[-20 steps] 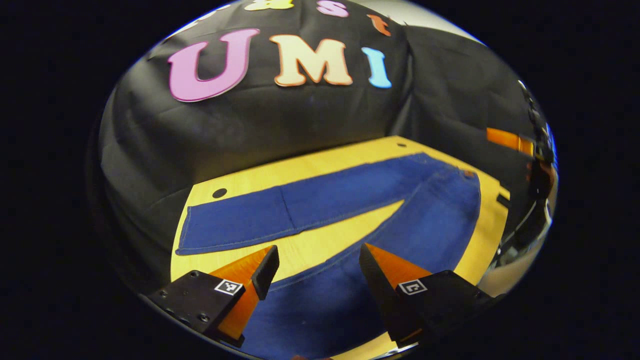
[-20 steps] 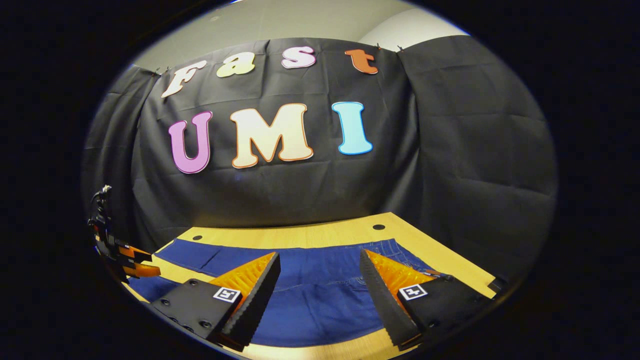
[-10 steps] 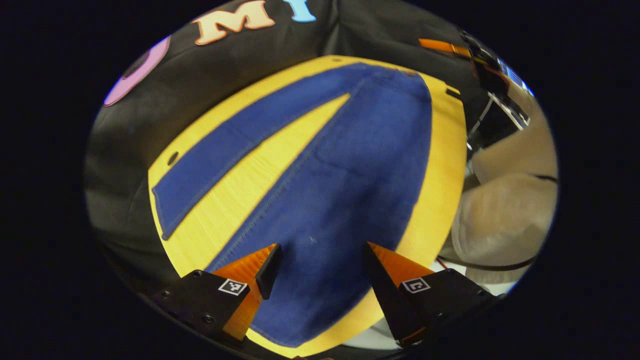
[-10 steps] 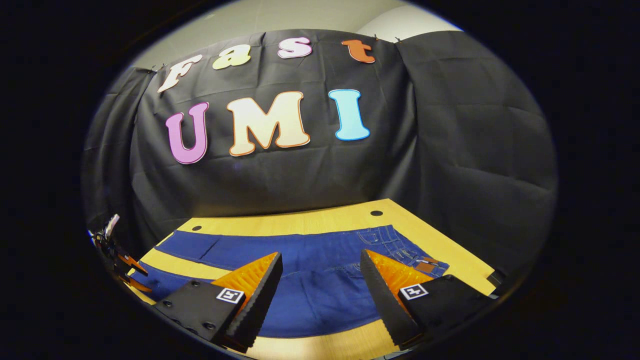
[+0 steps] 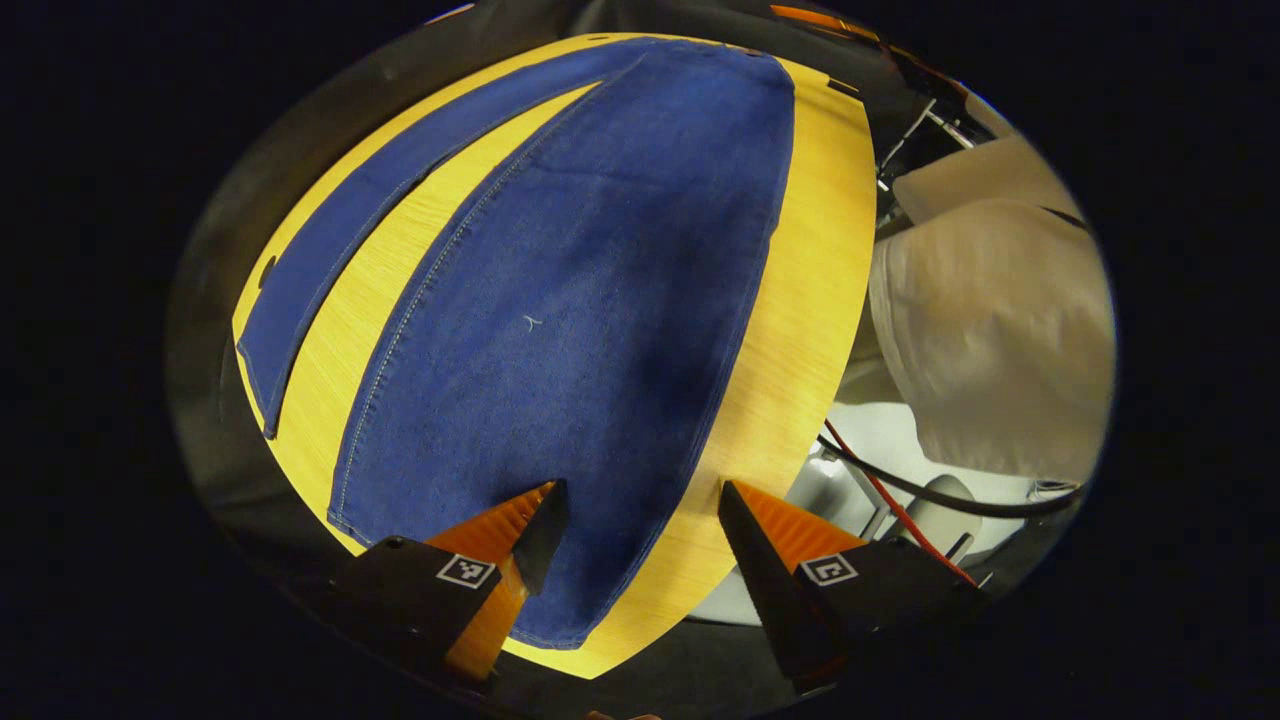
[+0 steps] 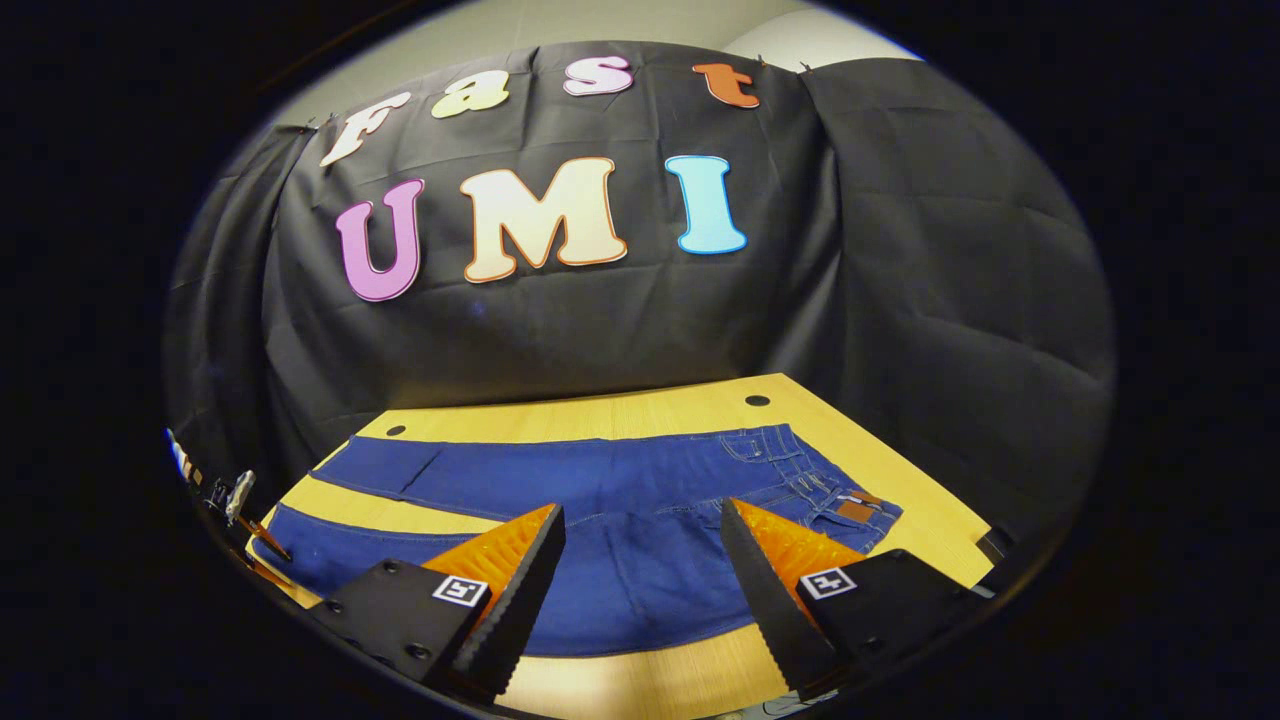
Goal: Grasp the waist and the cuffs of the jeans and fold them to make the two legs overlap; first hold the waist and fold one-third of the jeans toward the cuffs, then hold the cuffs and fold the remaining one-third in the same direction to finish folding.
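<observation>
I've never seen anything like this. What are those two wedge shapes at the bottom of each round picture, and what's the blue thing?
Each picture comes from a camera riding on a hand-held gripper; a person holds one in each hand. The wedges are that gripper's own two fingers. The left gripper looks down over one leg's cuff end; the right gripper faces the booth wall, near the waist. The blue thing is a pair of jeans lying flat on a wooden table, legs spread apart. Both grippers are open, holding nothing.

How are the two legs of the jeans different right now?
In the left gripper view, the near leg lies under the left gripper, whose open fingers hang over its cuff; the far leg has nothing above it. The near leg looks much wider, the far leg a thin strip. Both are blue denim, flat on the table, spread apart.
</observation>
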`<state>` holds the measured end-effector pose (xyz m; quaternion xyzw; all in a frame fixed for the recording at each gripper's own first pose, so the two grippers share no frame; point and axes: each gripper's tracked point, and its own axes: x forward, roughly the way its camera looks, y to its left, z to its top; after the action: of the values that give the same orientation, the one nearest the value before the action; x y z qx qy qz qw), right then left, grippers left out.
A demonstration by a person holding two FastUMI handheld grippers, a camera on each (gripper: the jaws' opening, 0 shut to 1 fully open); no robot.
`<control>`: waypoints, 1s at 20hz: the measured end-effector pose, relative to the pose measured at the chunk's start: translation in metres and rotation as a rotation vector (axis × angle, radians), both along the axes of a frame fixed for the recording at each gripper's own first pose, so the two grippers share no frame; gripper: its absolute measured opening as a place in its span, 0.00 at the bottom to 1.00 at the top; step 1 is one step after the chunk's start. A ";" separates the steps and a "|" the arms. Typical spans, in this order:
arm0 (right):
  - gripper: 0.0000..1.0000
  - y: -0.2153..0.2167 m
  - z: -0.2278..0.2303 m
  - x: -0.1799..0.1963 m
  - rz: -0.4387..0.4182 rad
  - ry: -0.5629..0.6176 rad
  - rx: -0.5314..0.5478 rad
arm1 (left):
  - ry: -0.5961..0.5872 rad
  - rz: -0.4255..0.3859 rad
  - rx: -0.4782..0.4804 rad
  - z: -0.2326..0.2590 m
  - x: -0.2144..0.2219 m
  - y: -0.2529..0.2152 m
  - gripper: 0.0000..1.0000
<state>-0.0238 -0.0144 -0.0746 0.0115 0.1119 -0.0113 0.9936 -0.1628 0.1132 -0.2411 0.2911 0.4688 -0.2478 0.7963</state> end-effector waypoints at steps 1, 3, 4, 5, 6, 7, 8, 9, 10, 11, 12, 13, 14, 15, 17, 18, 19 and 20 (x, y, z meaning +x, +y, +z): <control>0.97 0.001 -0.002 0.001 0.004 0.003 -0.007 | 0.011 0.004 0.009 -0.001 -0.003 0.002 0.94; 0.97 0.003 -0.004 0.003 0.012 0.010 -0.011 | 0.027 0.007 0.023 -0.001 -0.002 0.004 0.92; 0.97 0.004 -0.005 0.005 0.016 0.013 -0.009 | 0.038 0.015 0.031 0.000 -0.002 0.005 0.90; 0.97 0.005 -0.007 0.006 0.019 0.017 -0.005 | 0.046 0.026 0.037 0.000 0.000 0.005 0.95; 0.97 0.005 -0.010 0.007 0.021 0.025 -0.001 | 0.051 0.037 0.041 0.001 0.002 0.004 0.87; 0.97 0.006 -0.015 0.007 0.023 0.035 0.004 | 0.056 0.051 0.045 0.002 0.003 0.004 0.81; 0.97 0.006 -0.018 0.008 0.023 0.045 0.007 | 0.063 0.059 0.054 0.004 0.004 0.005 0.70; 0.97 0.006 -0.020 0.008 0.024 0.054 0.009 | 0.064 0.051 0.060 0.002 0.007 0.009 0.67; 0.97 0.006 -0.022 0.008 0.025 0.063 0.006 | 0.064 0.038 0.070 0.004 0.010 0.013 0.52; 0.94 0.006 -0.026 0.009 0.025 0.074 -0.002 | 0.059 0.026 0.080 0.005 0.016 0.018 0.37; 0.97 0.006 -0.029 0.010 0.026 0.090 -0.010 | 0.058 0.023 0.082 0.005 0.021 0.021 0.23; 0.97 0.006 -0.033 0.010 0.031 0.103 -0.017 | 0.072 0.021 0.073 0.006 0.020 0.020 0.08; 0.94 0.008 -0.034 0.010 0.044 0.116 -0.025 | 0.091 0.007 0.072 0.006 0.019 0.018 0.00; 0.94 0.010 -0.039 0.010 0.064 0.138 -0.045 | 0.109 -0.007 0.074 0.006 0.019 0.020 0.00; 0.97 0.006 -0.048 0.009 0.117 0.181 -0.113 | 0.134 -0.020 0.069 0.006 0.020 0.021 0.00; 0.95 0.003 -0.052 0.008 0.150 0.211 -0.156 | 0.143 -0.022 0.063 0.007 0.020 0.020 0.00; 0.97 0.002 -0.057 0.007 0.192 0.240 -0.200 | 0.150 -0.022 0.059 0.007 0.019 0.020 0.00; 0.98 -0.001 -0.063 0.007 0.233 0.273 -0.249 | 0.156 -0.021 0.057 0.007 0.020 0.020 0.00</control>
<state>-0.0167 -0.0149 -0.1372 -0.1260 0.2439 0.0884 0.9575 -0.1429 0.1334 -0.2338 0.2983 0.5333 -0.2647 0.7460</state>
